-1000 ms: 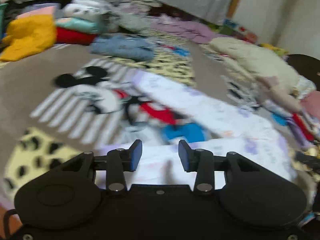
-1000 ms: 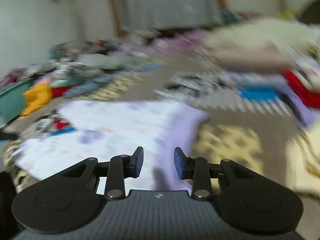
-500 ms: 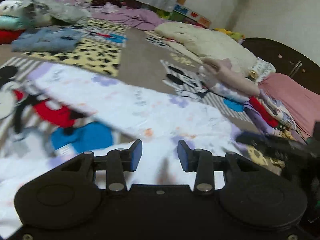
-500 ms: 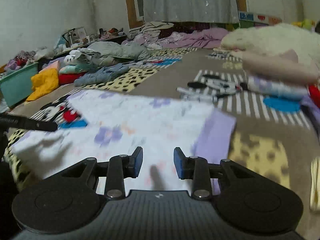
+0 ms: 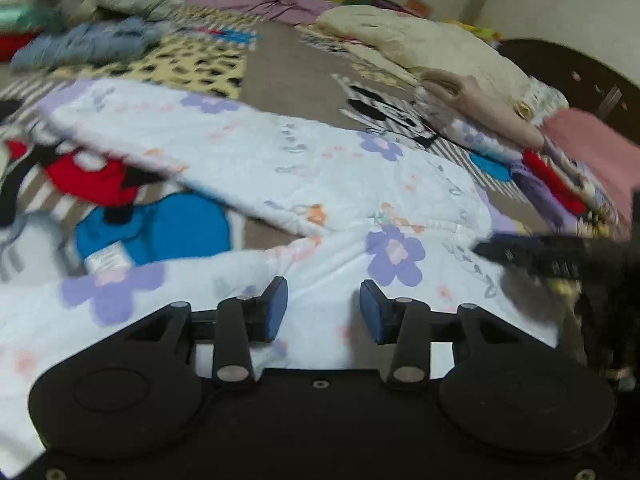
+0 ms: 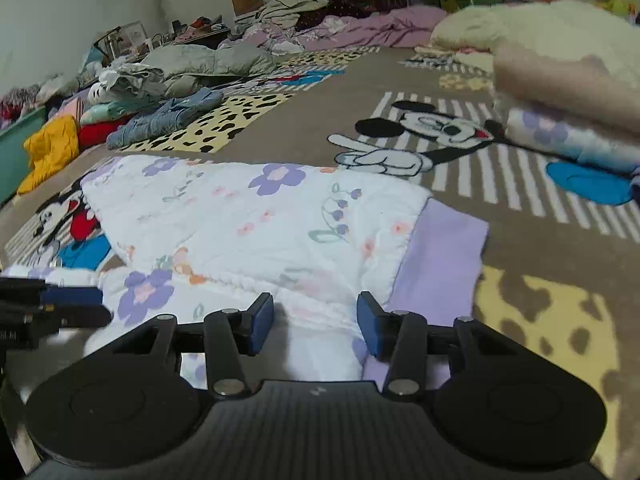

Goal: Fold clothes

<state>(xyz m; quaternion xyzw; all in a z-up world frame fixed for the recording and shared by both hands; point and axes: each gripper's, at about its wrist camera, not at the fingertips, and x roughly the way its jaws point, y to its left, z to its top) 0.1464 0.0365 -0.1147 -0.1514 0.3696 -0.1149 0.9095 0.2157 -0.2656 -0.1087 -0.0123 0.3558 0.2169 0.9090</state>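
A white garment with purple flowers lies spread on the cartoon-mouse rug, one part folded over another. Its purple hem shows in the right wrist view. My left gripper hovers low over the near fold, its jaws opening, with cloth under the gap and the pads not pressing it. My right gripper is over the near edge beside the purple hem, its jaws also opening; a ridge of white cloth stands in the gap, untouched by the pads. Each gripper shows at the edge of the other's view.
Folded clothes are stacked at the right, with a cream blanket behind them. Loose garments, a yellow one and blue denim, lie in a heap at the far left. A dark headboard stands at far right.
Both pairs of jaws stand wider apart than before. Both grippers have come down closer to the floral garment, and the left wrist view has swung rightwards across it.
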